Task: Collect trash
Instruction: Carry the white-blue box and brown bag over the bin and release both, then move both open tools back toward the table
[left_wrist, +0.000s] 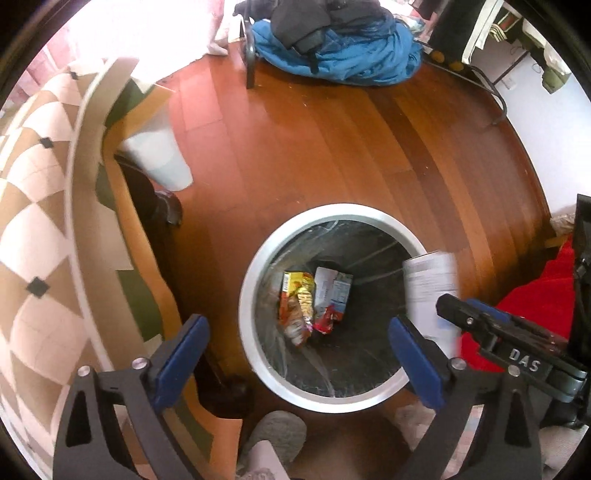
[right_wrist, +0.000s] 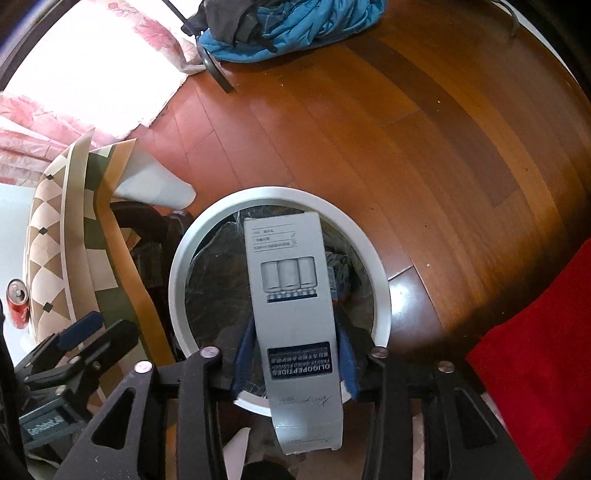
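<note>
A round bin with a white rim (left_wrist: 255, 258) stands on the wood floor, lined with clear plastic. Snack wrappers (left_wrist: 299, 306) and a small carton (left_wrist: 334, 291) lie at its bottom. My left gripper (left_wrist: 301, 356) hangs open over the bin's near edge, with nothing between its blue pads. In the right wrist view a tall grey-white box (right_wrist: 291, 295) hangs over the bin rim (right_wrist: 380, 280) between the pads of my right gripper (right_wrist: 295, 358). The jaws stand slightly apart from its sides. The left wrist view shows that box (left_wrist: 430, 291) blurred beside the right gripper (left_wrist: 461, 310).
A patterned tablecloth (left_wrist: 37, 221) hangs at the left, with a red can (right_wrist: 18, 302) on the table. A chair holds blue and dark clothes (left_wrist: 332, 51) at the back. Red fabric (left_wrist: 535, 314) lies at the right. A grey slipper (left_wrist: 277, 432) is near the bin.
</note>
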